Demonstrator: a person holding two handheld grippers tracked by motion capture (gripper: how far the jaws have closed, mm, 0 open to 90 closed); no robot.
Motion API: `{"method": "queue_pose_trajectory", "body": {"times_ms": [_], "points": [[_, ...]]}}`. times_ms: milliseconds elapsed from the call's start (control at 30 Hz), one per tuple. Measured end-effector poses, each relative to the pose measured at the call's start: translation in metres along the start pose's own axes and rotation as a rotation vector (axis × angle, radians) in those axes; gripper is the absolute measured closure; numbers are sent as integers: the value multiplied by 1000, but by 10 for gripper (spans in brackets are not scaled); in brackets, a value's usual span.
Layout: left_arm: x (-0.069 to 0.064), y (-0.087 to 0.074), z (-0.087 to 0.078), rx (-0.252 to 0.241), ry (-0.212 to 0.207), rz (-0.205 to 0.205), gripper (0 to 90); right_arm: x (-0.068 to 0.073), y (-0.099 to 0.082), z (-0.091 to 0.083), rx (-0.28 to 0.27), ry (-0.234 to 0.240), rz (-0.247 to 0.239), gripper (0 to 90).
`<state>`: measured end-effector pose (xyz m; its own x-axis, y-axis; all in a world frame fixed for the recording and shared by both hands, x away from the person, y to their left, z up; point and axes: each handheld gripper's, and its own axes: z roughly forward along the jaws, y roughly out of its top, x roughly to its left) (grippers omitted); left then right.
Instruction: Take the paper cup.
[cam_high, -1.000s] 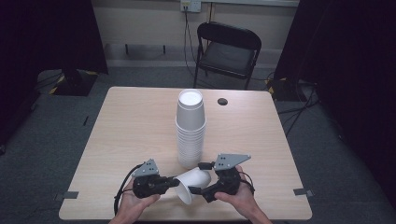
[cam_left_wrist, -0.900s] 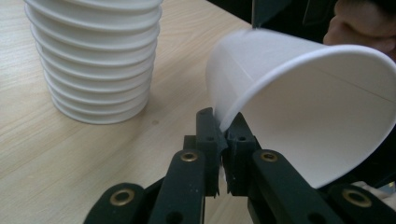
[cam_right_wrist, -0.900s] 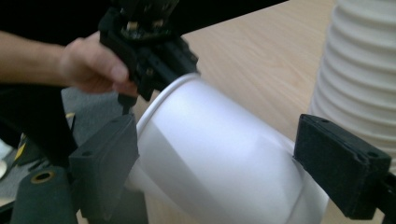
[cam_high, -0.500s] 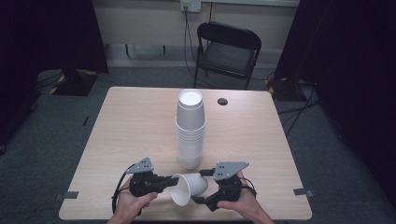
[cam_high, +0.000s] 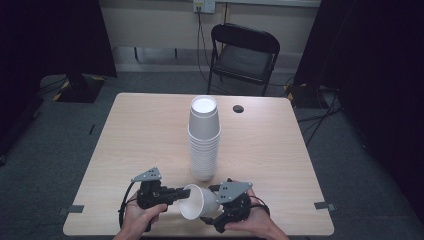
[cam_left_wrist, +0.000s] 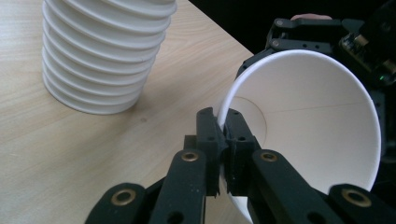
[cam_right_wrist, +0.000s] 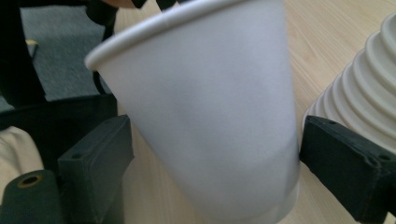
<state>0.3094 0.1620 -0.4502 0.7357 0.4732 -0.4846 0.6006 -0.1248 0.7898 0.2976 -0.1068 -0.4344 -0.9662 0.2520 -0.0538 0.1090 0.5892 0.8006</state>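
The left gripper (cam_left_wrist: 223, 140) pinches the loose cup's (cam_high: 197, 201) rim; the right gripper (cam_right_wrist: 205, 168) stands apart around its base, beside the cup stack (cam_high: 204, 140).

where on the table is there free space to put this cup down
Bare wood lies left of the cup stack to the table's left edge, and right of it below the small dark disc. The near edge is crowded by both grippers and the held cup.

A recording lab (black curtains (cam_high: 55, 35), lone folding chair (cam_high: 243, 52)).

High view overhead, forward-down; gripper views close; all share cup (cam_high: 199, 202).
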Motion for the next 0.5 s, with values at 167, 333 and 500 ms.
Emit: {"method": "queue_pose_trajectory", "body": {"times_ms": [167,333,500], "points": [[-3,0,3,12,-18,-18,866,5,1,11,40,-13,-42,98],[1,1,1,-9,-20,-50,862,7,3,16,46,-55,-58,131],[2,2,-1,-60,-27,-62,825,8,2,18,36,-79,-47,153]]}}
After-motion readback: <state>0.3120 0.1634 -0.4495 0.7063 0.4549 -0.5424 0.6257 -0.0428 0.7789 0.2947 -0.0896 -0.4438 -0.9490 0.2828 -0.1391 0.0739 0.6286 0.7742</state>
